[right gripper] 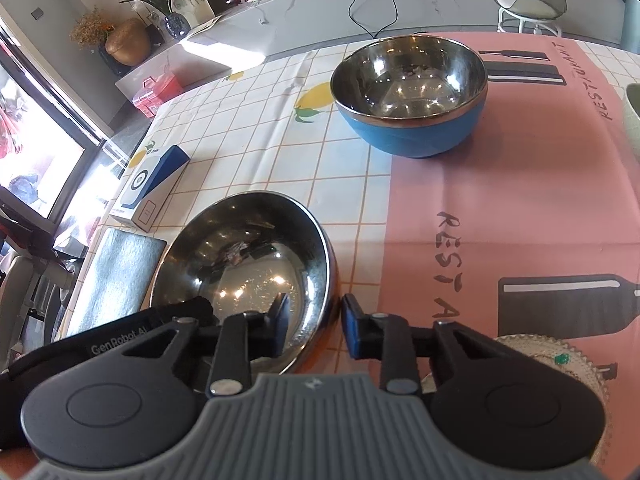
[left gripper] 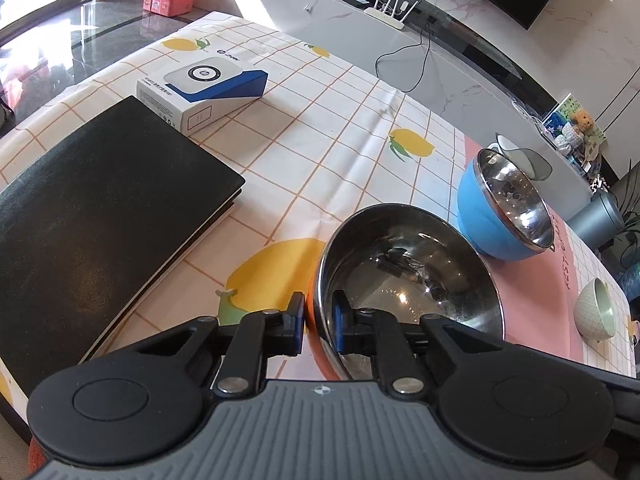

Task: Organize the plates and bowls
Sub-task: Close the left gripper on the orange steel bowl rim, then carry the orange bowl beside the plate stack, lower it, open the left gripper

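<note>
An orange bowl with a steel inside sits at the table's near edge. My left gripper is shut on its rim, one finger outside, one inside. In the right wrist view the same bowl has my right gripper straddling its right rim, jaws apart, not pinching. A blue steel-lined bowl stands upright farther back on the pink mat. A small pale green bowl sits at the far right. A clear glass plate lies under my right gripper.
A black notebook lies at the left, with a white and blue box behind it. The lemon-print tablecloth covers the table. A stool and a low white counter stand beyond the table.
</note>
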